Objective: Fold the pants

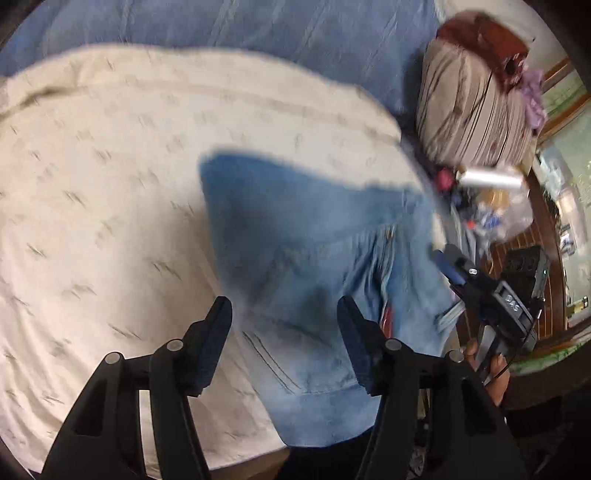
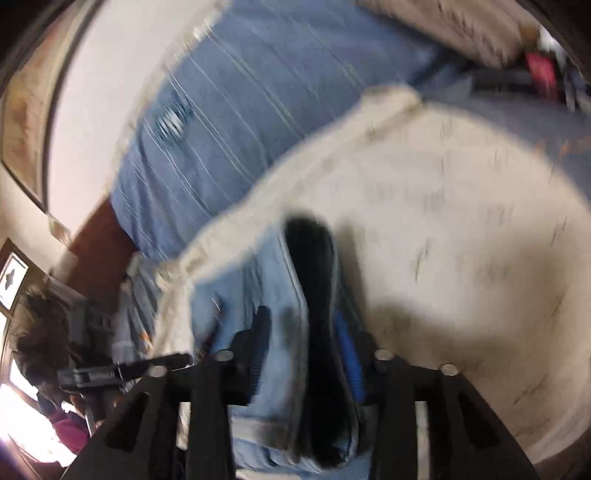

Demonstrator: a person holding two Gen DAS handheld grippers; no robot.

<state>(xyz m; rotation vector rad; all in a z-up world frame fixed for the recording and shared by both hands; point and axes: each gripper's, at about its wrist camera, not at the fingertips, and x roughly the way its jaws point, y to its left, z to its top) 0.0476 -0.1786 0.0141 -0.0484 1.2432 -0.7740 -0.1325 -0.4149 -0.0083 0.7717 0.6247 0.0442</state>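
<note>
A cream quilt (image 1: 110, 192), soft and flecked with dark dashes, covers a striped blue sheet (image 1: 258, 29). On it lie the pants (image 1: 314, 240), faded blue denim, bunched. The left gripper (image 1: 284, 306) hovers wide above them, holding nothing. Only the left view shows a striped pillow (image 1: 469, 118). In the blurred right view, denim sits between the right gripper's (image 2: 306, 332) parted jaws; grip unclear.

text: "DAS" | on: right hand-held gripper (image 1: 448, 264), grey block on its body | other text: none legible
</note>
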